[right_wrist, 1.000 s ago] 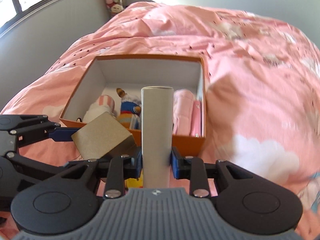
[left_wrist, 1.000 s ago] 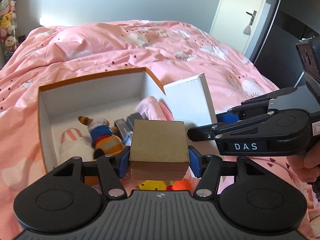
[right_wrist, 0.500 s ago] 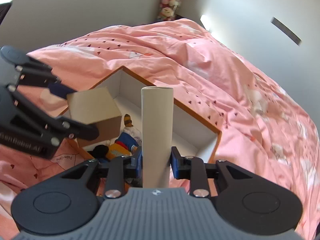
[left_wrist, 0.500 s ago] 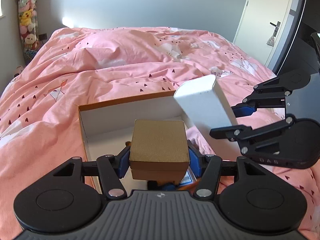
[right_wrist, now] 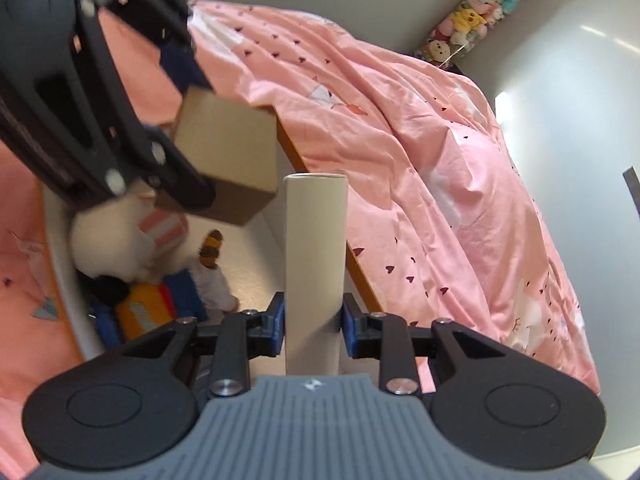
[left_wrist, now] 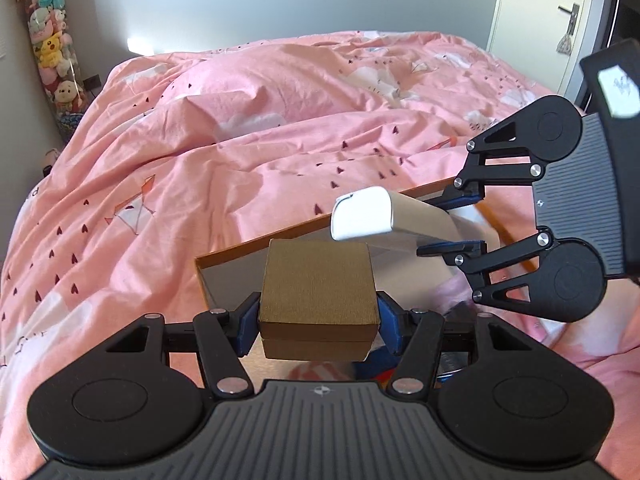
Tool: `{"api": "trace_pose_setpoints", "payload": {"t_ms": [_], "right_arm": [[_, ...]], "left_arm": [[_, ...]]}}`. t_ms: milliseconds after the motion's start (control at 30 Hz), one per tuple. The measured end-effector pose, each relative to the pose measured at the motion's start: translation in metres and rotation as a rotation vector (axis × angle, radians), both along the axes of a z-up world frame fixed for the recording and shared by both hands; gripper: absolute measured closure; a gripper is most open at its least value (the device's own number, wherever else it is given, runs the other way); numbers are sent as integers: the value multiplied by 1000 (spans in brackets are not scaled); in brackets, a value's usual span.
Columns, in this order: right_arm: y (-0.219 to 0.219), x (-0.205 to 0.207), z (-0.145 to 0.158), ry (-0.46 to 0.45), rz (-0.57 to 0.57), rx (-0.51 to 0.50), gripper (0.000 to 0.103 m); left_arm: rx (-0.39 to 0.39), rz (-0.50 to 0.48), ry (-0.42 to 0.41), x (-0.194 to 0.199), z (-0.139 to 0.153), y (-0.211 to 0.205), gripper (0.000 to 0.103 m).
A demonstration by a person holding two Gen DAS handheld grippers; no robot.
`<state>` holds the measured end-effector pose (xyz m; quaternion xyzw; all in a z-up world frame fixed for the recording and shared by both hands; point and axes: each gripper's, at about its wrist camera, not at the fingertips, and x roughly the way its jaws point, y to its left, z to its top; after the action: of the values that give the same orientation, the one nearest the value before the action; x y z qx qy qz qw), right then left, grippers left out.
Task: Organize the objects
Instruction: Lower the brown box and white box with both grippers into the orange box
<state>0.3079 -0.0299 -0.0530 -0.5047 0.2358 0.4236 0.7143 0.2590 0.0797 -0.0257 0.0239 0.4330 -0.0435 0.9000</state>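
Observation:
My left gripper (left_wrist: 318, 322) is shut on a small gold-brown box (left_wrist: 318, 292) and holds it above the open orange-edged cardboard box (left_wrist: 240, 248). My right gripper (right_wrist: 314, 318) is shut on a flat white case (right_wrist: 314, 256), held above the same cardboard box (right_wrist: 360, 268). In the left wrist view the right gripper (left_wrist: 460, 220) comes in from the right with the white case (left_wrist: 384, 220) just beyond the gold box. In the right wrist view the left gripper (right_wrist: 176, 116) and gold box (right_wrist: 228, 152) are at upper left. A plush doll (right_wrist: 152, 304) and a striped soft toy (right_wrist: 160, 228) lie inside.
The cardboard box sits on a bed with a rumpled pink duvet (left_wrist: 200, 140). A tall clear tube of plush toys (left_wrist: 52, 60) stands in the far left corner. A white door (left_wrist: 544, 20) is at the far right.
Both grippers moved further over the cardboard box with their loads still held. The right gripper swung round, and its white case now lies close behind the gold box.

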Motion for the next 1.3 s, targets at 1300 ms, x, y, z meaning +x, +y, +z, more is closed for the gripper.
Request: {"api": "trace_pose_setpoints", "payload": {"t_ms": [1300], "right_arm": [[-7, 94, -50, 241, -138, 10, 68]], "left_arm": [[-108, 104, 186, 59, -53, 11, 35]]}}
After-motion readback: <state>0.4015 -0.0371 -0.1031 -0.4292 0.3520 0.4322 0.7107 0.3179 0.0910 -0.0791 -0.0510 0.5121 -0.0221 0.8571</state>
